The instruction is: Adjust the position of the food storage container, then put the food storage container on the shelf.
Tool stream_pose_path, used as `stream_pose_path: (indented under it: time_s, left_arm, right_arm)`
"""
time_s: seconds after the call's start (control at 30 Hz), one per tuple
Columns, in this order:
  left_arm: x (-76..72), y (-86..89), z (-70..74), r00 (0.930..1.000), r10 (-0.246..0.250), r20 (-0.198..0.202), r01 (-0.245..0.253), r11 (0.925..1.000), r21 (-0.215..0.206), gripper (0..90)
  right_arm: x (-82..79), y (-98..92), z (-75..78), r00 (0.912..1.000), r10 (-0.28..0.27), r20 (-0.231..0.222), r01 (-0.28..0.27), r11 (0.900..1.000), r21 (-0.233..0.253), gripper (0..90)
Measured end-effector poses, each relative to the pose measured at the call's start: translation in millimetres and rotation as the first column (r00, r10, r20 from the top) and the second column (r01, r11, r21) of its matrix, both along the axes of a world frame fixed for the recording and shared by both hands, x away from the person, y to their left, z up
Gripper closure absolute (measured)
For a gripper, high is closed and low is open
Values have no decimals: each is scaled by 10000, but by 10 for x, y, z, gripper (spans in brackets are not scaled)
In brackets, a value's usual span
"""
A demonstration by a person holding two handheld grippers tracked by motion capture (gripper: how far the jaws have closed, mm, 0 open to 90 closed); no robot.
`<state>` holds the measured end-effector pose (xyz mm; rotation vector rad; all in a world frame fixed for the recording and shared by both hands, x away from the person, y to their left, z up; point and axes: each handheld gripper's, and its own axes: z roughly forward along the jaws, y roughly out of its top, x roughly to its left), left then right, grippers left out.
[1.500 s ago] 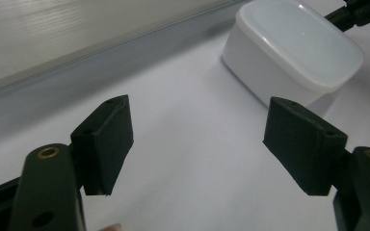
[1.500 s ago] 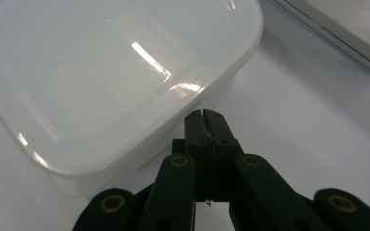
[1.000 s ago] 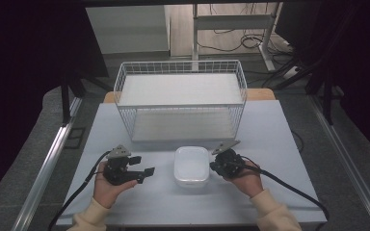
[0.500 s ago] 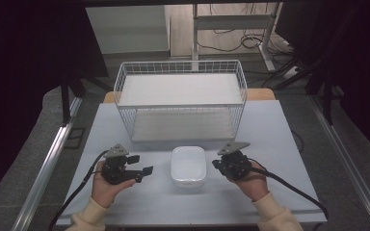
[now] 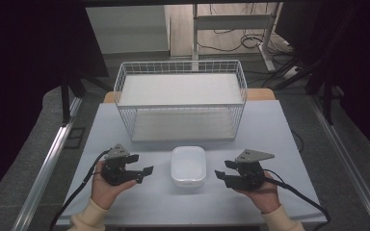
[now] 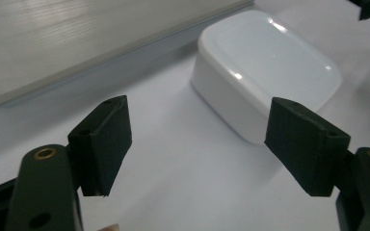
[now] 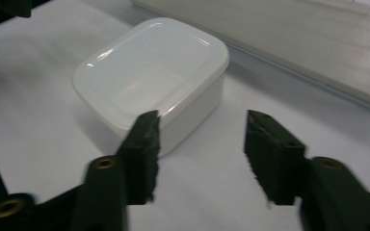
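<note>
A white lidded container sits on the table between my two grippers, just in front of the wire basket. My left gripper has its jaws spread wide, empty and apart from the container. My right gripper is also parted and holds nothing, pointing toward the container

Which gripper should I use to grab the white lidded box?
Little in it, but probably right. The right gripper sits slightly nearer the white box, jaws open and aimed at its corner. The left gripper is open too, pointing past the box's side.
</note>
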<state>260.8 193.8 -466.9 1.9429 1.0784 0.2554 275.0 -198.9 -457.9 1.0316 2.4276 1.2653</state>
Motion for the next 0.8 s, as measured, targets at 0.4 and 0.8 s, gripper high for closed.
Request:
stream_pose_path:
  time_s: [0.4, 0.8]
  left_arm:
    - [-10, -11, 15, 9997, -81, -219, 72, 9991, -407, 236]
    - [2, -74, 89, 9993, -6, -363, -18, 9977, -682, 234]
  right_arm:
    - [30, 0, -63, 9978, -194, -629, 228, 9983, 532, 274]
    - [64, 68, -18, 9969, -137, -778, 199, 9967, 787, 291]
